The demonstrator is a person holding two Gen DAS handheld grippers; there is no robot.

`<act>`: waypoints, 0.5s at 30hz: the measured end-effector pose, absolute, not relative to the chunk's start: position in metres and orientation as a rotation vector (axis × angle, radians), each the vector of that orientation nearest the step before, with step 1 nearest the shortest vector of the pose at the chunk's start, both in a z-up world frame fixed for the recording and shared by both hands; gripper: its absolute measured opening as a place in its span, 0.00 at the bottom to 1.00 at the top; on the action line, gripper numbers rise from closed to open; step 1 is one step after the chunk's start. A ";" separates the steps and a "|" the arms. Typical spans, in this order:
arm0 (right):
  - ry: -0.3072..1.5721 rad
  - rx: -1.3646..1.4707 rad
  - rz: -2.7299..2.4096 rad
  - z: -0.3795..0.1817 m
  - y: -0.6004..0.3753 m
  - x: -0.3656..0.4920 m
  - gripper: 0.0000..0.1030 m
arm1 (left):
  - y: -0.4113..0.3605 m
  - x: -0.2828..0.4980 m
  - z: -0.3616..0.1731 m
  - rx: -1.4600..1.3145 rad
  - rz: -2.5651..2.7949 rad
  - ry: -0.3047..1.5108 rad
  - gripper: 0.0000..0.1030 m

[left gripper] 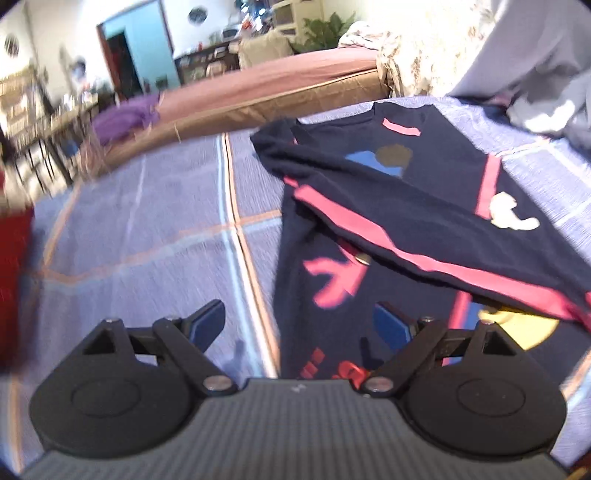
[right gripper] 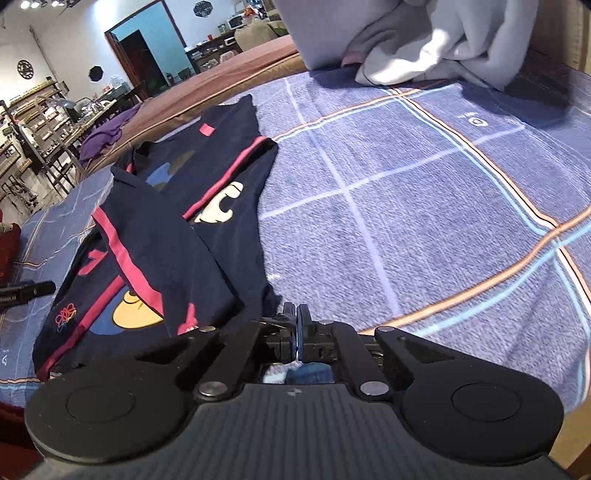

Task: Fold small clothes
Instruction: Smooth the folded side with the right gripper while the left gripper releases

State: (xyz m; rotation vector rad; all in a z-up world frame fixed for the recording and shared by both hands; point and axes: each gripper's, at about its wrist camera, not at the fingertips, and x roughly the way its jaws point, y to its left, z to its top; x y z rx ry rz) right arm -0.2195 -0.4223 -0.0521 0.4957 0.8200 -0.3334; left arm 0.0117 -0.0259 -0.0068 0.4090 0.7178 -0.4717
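We see the left gripper (left gripper: pixel 299 325) with its fingers (left gripper: pixel 207 323) spread wide and nothing between them, above the blue checked bedspread (left gripper: pixel 155 221). The navy shirt (left gripper: pixel 388 206) with pink stripes lies partly folded on the bedspread, ahead and to the right of those fingers. The right gripper (right gripper: pixel 297 317) has its fingers closed together on nothing we can make out, the shirt's edge just to their left. A pile of pale clothes (right gripper: pixel 443 44) sits well beyond them.

White walls (right gripper: pixel 66 44), a turquoise doorway (right gripper: pixel 155 40), cluttered shelves (right gripper: pixel 40 122) at left, ceiling spotlights (right gripper: pixel 40 3), a brown mattress (left gripper: pixel 295 79) beyond.
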 end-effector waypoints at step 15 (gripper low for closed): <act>0.735 0.615 0.164 -0.007 -0.395 -0.004 0.59 | -0.107 0.097 -0.073 0.791 -0.447 0.533 0.55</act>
